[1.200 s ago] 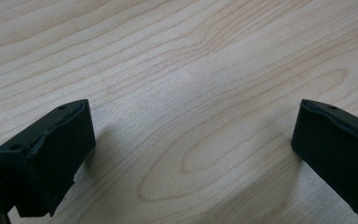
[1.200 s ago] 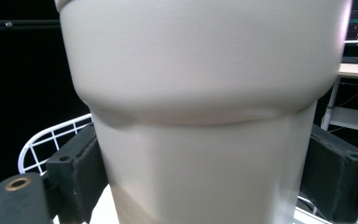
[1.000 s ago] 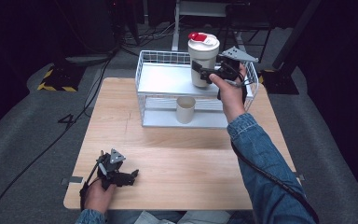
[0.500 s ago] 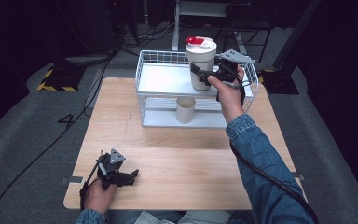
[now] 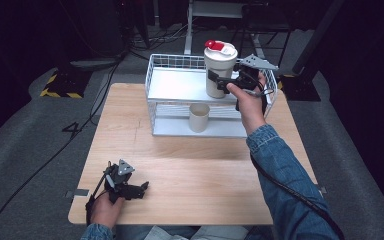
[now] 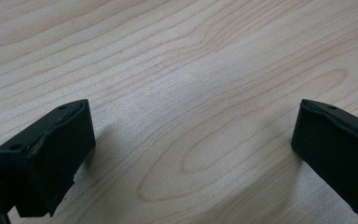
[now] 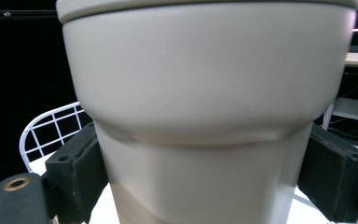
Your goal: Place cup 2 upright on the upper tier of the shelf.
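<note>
**Tall cup gripped above the wire rack's top shelf**

At the left, the left gripper (image 5: 130,186) rests on the desk (image 5: 195,165) near its front edge, jaws spread wide with nothing between them; the left gripper view has bare wood grain between the two black pads. It looks parked there to keep out of the way.

Toward the middle, a white wire rack (image 5: 165,107) stands at the far side of the desk. A small beige cup (image 5: 198,117) sits on its lower shelf, upright.

At the right, the right gripper (image 5: 219,82) is clamped on a tall cream cup (image 5: 219,70) with a red-topped lid (image 5: 216,45), its jaws pressing the body from both sides just below the flared upper part, probably so the wider section cannot slip down through the grip. The cup is upright at the right end of the rack's top shelf; whether its base touches the shelf I cannot tell.
</note>
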Motion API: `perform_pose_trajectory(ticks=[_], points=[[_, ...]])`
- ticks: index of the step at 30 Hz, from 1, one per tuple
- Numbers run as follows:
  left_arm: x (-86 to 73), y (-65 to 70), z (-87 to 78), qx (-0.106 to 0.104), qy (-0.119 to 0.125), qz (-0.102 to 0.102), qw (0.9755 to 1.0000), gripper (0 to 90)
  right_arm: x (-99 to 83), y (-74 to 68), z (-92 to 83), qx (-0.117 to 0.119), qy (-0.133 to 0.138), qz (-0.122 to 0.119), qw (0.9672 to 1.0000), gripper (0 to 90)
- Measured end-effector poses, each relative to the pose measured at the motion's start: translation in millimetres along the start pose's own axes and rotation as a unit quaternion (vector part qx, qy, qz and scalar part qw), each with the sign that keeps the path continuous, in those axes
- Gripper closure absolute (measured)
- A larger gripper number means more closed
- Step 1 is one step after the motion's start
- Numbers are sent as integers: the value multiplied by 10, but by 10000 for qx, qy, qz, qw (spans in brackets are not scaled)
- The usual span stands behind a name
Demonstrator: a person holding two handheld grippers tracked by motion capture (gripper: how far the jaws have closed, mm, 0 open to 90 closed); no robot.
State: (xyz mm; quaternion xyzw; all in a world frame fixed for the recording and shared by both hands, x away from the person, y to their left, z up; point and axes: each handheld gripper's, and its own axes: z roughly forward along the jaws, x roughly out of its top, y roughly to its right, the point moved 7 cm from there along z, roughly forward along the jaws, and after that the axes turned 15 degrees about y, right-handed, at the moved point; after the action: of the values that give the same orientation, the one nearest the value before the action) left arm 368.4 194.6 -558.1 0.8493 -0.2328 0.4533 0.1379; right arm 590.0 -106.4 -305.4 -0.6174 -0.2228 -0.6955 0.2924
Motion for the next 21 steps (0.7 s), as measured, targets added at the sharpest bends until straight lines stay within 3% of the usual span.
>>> perform_pose_trajectory(ticks=[21], points=[[2,6,5,4,9,-45,10000,0,-3,-6,-90,22,-100,-88,9999,127]])
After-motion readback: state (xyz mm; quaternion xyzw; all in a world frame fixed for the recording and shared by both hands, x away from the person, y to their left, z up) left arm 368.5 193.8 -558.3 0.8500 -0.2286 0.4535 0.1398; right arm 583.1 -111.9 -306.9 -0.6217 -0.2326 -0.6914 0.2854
